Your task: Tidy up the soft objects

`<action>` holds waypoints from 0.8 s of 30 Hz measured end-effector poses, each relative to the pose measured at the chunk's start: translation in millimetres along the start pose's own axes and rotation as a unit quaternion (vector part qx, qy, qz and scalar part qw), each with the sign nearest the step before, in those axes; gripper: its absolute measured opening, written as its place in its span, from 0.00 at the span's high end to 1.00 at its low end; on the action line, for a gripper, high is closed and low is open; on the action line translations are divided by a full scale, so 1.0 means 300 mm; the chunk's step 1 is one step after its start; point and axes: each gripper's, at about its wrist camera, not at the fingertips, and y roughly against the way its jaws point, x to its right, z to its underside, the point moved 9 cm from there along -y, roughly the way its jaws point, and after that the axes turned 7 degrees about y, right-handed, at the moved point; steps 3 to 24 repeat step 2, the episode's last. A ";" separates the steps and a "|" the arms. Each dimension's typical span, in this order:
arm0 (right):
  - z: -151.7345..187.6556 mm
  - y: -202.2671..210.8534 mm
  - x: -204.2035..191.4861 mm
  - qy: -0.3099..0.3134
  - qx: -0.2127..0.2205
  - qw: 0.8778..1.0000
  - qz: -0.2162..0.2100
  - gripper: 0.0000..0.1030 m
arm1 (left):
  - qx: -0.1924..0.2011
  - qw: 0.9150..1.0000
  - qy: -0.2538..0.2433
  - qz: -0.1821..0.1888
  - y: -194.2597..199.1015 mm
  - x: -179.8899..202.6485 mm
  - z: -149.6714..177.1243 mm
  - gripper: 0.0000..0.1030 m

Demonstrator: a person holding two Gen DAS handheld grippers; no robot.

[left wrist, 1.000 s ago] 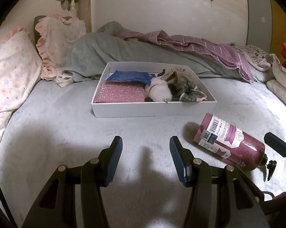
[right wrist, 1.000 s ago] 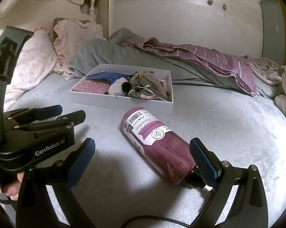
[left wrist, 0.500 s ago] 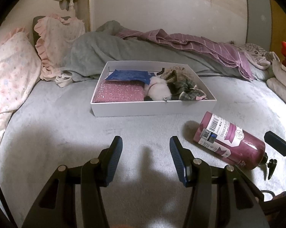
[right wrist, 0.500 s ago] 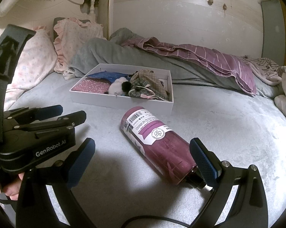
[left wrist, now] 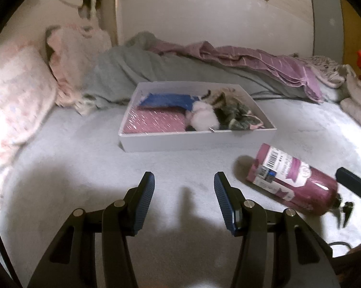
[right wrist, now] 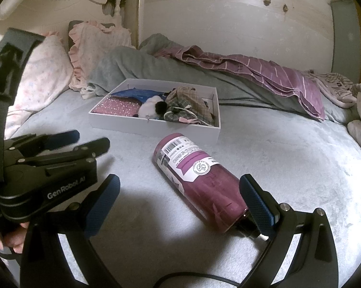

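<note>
Left wrist view: the left gripper (left wrist: 182, 193) is seen spread about halfway, nothing between the blue pads (left wrist: 144, 199), just hanging over the bare grey bedspread (left wrist: 84, 168). Straight ahead a white box (left wrist: 194, 139) is parked on the bed, and the soft stuff is already packed inside: a pink sparkly pouch (left wrist: 154, 122) at the left with a blue pouch (left wrist: 170, 100) behind it, a white plush toy (left wrist: 203, 117) in the middle, and a plaid cloth bundle (left wrist: 235, 112) on the right. A maroon pump bottle (left wrist: 293, 183) is lying on its side off to the right, near the box but not touching it. This frame is a bit blurry, fwiw.

Right wrist view: the right gripper (right wrist: 180, 204) is held wide apart, and the pump bottle (right wrist: 199, 182) lies between its fingers, neck end toward the right pad (right wrist: 257, 204). Whether that pad is actually touching the neck can't be told; the left pad is clearly off it. The left gripper (right wrist: 89, 140) is seen at the left edge, empty, with a hand (right wrist: 2, 237) on it. The white box (right wrist: 156, 124) sits just beyond the bottle, pillows (right wrist: 45, 72) and rumpled blankets (right wrist: 204, 72) behind.
</note>
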 end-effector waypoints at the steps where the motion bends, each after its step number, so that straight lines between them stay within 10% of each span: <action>1: 0.002 -0.005 -0.001 0.002 -0.005 1.000 0.000 0.03 | 0.005 1.000 -0.008 -0.005 0.004 0.005 -0.004 0.50; 24: 0.002 -0.007 -0.002 0.006 -0.010 1.000 -0.001 0.03 | 0.003 1.000 -0.015 -0.009 0.005 0.009 -0.006 0.50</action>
